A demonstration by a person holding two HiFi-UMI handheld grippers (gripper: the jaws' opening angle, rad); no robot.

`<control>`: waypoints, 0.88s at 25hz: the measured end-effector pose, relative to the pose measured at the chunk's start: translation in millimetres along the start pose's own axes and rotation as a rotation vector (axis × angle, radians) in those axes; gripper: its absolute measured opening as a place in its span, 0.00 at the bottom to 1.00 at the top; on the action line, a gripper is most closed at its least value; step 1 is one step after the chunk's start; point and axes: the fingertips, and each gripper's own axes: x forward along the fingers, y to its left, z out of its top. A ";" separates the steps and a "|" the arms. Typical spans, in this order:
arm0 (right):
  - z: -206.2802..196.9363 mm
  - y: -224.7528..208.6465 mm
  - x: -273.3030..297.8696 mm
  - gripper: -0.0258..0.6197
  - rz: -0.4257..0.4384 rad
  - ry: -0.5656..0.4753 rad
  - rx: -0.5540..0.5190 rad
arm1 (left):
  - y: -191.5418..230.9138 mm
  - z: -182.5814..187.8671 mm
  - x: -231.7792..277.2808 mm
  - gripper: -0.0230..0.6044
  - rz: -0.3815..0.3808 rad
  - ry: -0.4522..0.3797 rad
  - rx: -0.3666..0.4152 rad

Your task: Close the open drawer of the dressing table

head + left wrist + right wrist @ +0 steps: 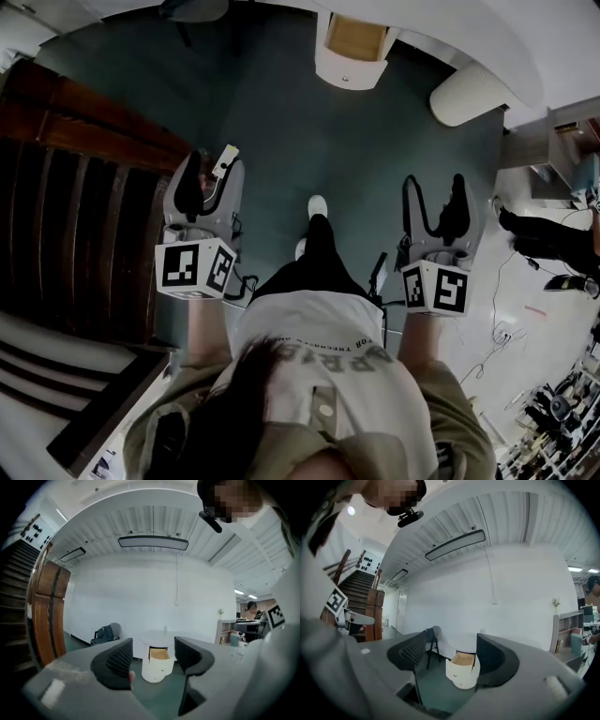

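Observation:
The white round dressing table (441, 28) stands ahead across the green floor, its cream drawer (352, 54) pulled out and showing a wooden inside. The drawer (158, 660) appears between the left jaws, and the same drawer (463, 667) sits between the right jaws, far off in both gripper views. My left gripper (208, 173) is held at the left, open and empty. My right gripper (433, 202) is held at the right, open and empty too. Both are well short of the drawer.
A dark wooden staircase (75, 197) runs along the left. A white rounded stool (469, 94) sits right of the drawer. A chair with a bag (107, 633) stands by the far wall. Cables (506, 328) lie on the pale floor at the right. The person's foot (317, 208) points forward.

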 end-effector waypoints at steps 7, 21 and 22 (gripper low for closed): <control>-17.1 -4.3 44.7 0.57 0.009 0.031 0.013 | 7.4 -3.1 44.5 0.50 -0.013 0.026 0.000; 38.0 -49.8 155.3 0.57 0.039 -0.089 -0.024 | -3.4 74.7 163.7 0.50 -0.045 -0.106 0.048; 43.2 -53.7 162.6 0.57 0.041 -0.102 -0.028 | -4.4 81.6 170.5 0.50 -0.044 -0.118 0.054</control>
